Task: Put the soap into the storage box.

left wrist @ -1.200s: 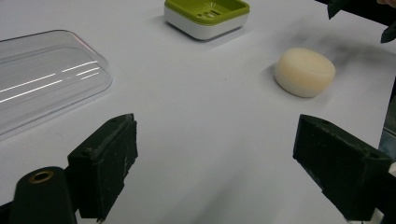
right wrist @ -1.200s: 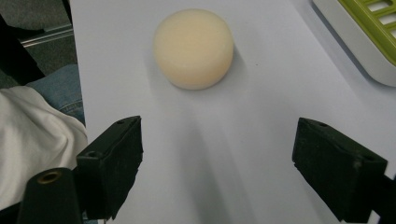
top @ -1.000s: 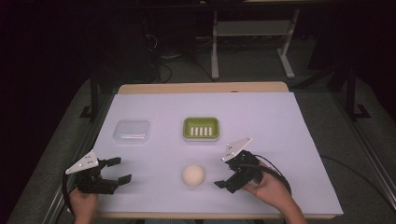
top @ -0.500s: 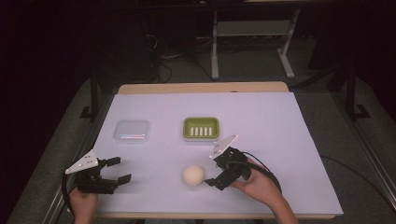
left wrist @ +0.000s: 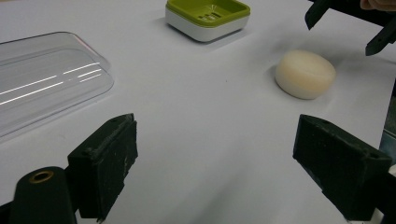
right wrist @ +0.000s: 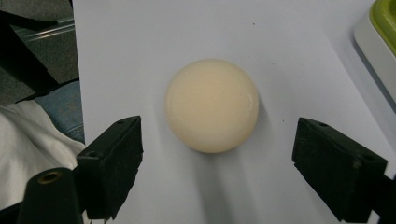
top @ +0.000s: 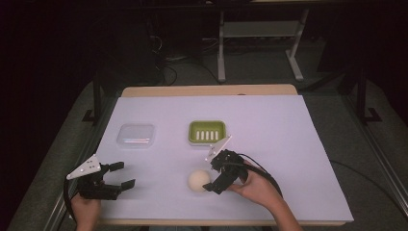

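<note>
Two grippers work over a white surface (top: 288, 125) that carries three things. A round cream soap (top: 198, 181) lies near the 6 o'clock edge, slightly short of centre. A green soap dish (top: 207, 132) sits at 12 o'clock from the soap, well apart from it, and a clear plastic lid (top: 137, 135) lies at 9 o'clock from the dish. The whole 3 o'clock half of the surface is bare, and open room also lies between lid, dish and soap. No brand, label or writing can be read on any item.

The right gripper (top: 210, 178) is just at 3 o'clock of the soap; in the right gripper view its jaws stand wide apart, wider than the soap (right wrist: 211, 111), which lies ahead of them untouched. The left gripper (top: 121, 175) rests near the 7 o'clock corner, jaws spread wide and holding nothing, well apart from the soap (left wrist: 305, 73).
</note>
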The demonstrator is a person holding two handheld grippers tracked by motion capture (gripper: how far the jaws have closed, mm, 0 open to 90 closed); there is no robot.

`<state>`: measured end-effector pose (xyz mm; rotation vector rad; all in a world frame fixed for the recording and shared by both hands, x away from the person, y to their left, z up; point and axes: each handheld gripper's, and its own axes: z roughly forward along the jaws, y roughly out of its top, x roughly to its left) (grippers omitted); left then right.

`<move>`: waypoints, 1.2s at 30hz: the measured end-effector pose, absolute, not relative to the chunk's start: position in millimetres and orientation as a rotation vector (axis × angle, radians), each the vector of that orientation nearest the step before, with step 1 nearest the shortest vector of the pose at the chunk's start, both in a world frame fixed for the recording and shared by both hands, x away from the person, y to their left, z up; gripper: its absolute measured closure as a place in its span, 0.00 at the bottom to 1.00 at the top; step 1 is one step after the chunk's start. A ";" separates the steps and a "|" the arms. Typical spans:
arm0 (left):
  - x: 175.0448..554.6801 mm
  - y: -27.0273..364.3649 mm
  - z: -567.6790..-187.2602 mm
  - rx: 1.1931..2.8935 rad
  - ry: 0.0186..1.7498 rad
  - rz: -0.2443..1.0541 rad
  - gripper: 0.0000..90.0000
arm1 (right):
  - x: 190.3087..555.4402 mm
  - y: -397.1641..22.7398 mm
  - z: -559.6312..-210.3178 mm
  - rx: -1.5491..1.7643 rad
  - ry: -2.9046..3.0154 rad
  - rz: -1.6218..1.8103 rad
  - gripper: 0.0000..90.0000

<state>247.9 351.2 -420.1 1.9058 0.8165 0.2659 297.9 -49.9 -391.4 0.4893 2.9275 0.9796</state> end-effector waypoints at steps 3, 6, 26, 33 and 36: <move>247.9 351.1 -420.1 1.905 0.817 0.265 0.15 | 299.4 -45.0 -390.8 0.482 2.941 0.970 0.17; 247.9 351.1 -420.2 1.904 0.817 0.265 0.15 | 301.3 -41.0 -390.5 0.469 2.944 0.965 0.17; 248.0 351.8 -419.4 1.908 0.812 0.265 0.15 | 307.5 -20.4 -404.0 0.463 3.005 0.902 0.17; 247.9 351.4 -419.3 1.905 0.812 0.265 0.15 | 311.3 -16.7 -409.4 0.469 3.020 0.878 0.17; 248.0 351.4 -419.5 1.908 0.812 0.266 0.15 | 312.4 -15.3 -411.6 0.481 3.024 0.870 0.17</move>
